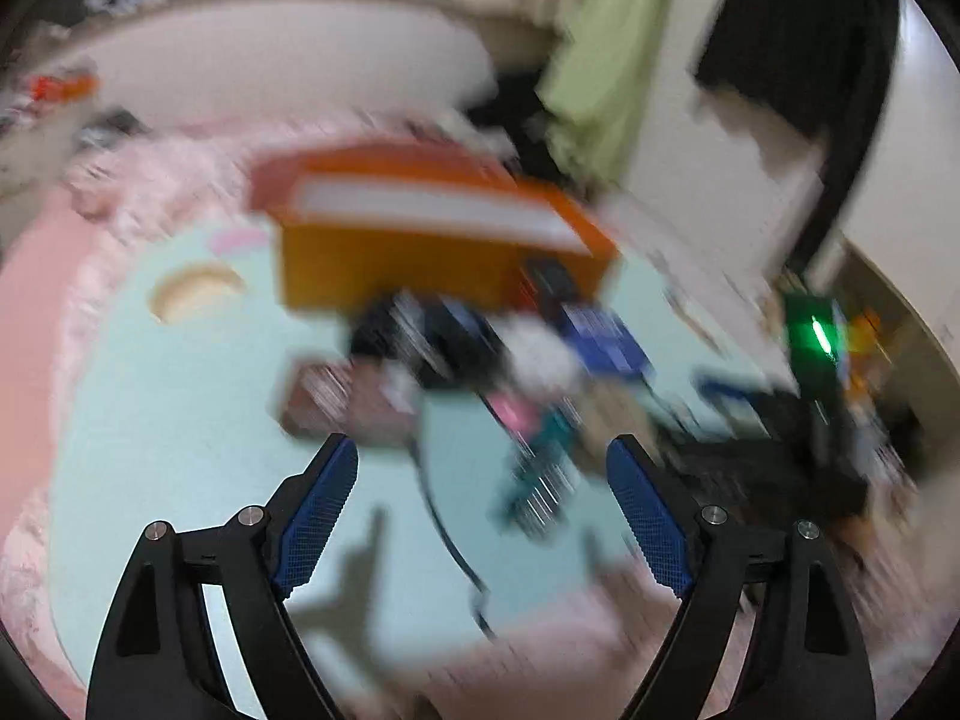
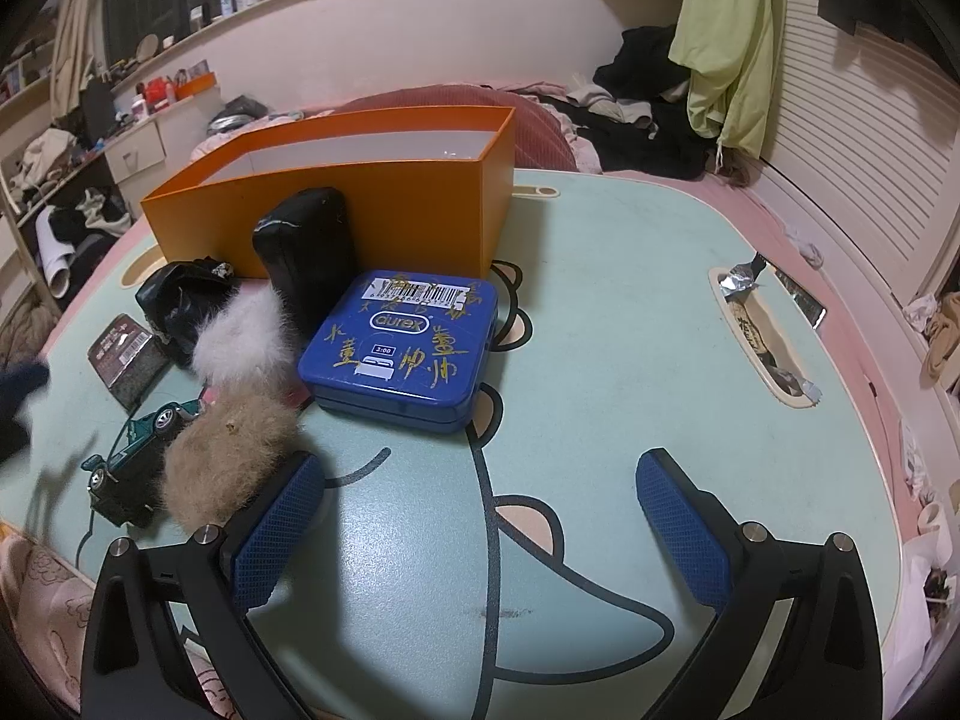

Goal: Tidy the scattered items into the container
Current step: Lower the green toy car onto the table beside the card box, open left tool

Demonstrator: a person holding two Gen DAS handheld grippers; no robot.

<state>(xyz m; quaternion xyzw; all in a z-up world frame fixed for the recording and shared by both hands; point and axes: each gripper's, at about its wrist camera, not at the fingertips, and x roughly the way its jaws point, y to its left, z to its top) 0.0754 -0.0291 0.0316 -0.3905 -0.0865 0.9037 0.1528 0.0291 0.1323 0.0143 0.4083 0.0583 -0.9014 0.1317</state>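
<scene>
My left gripper (image 1: 480,468) tilts down over the desk (image 1: 180,420), spread, nothing between. My right gripper (image 2: 480,480) likewise, below the orange box (image 2: 372,204).

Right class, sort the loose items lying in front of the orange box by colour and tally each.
Black, glossy case and crumpled pouch: 2
Blue, square tin: 1
White, fluffy pom-pom: 1
Tan, fluffy pom-pom: 1
Green, toy car: 1
Dark red, flat packet: 1
Total: 7
</scene>
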